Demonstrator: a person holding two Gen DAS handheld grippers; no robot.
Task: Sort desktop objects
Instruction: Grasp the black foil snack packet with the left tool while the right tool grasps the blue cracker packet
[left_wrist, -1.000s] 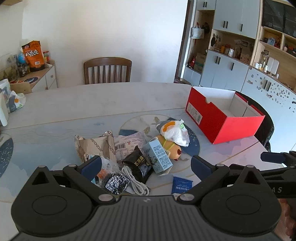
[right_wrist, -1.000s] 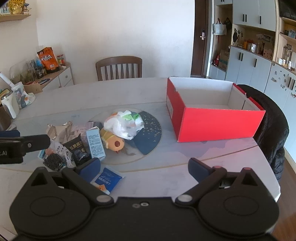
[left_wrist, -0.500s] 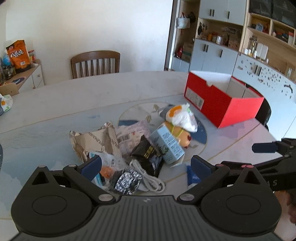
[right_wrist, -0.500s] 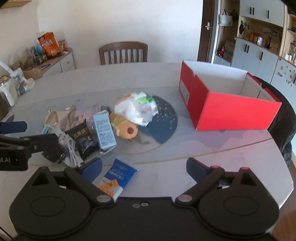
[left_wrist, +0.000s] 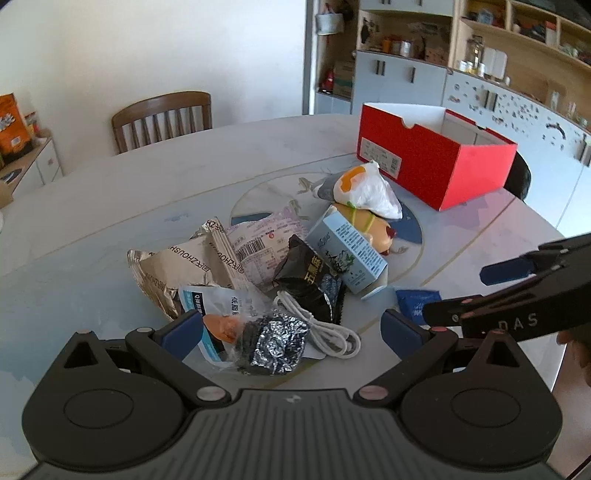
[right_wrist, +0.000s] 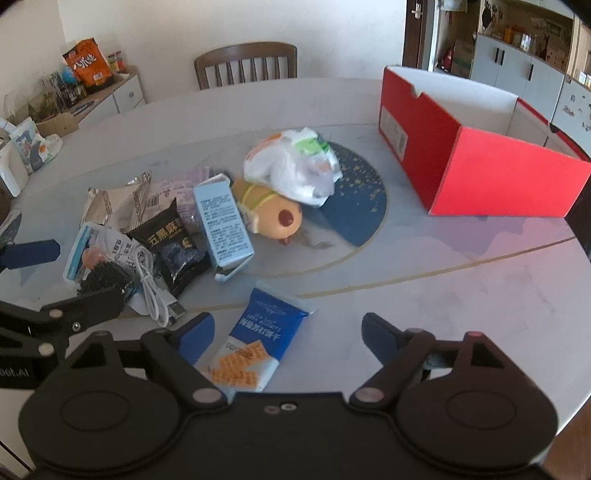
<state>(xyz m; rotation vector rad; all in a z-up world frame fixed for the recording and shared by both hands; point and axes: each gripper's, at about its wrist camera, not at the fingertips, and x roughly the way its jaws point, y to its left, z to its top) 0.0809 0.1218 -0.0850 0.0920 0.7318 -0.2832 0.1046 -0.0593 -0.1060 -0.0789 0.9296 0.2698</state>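
A pile lies mid-table: silver snack bag, black packet, light blue carton, yellow plush toy and white plastic bag. My left gripper is open low over the pile's near edge, with a crumpled foil wad and a white USB cable between its fingers. My right gripper is open, its jaws closing. A blue cracker packet lies flat between them, nearer the left finger, and no pad presses on it. The red shoebox stands open at the right.
A wooden chair stands behind the round table. A sideboard with an orange snack bag is at the far left, cabinets at the far right. Something black sits past the box. The table's near right edge is close.
Both grippers have sunk toward the table and the pile looms larger. The blue cracker packet now lies between the right fingers, which have narrowed a little.
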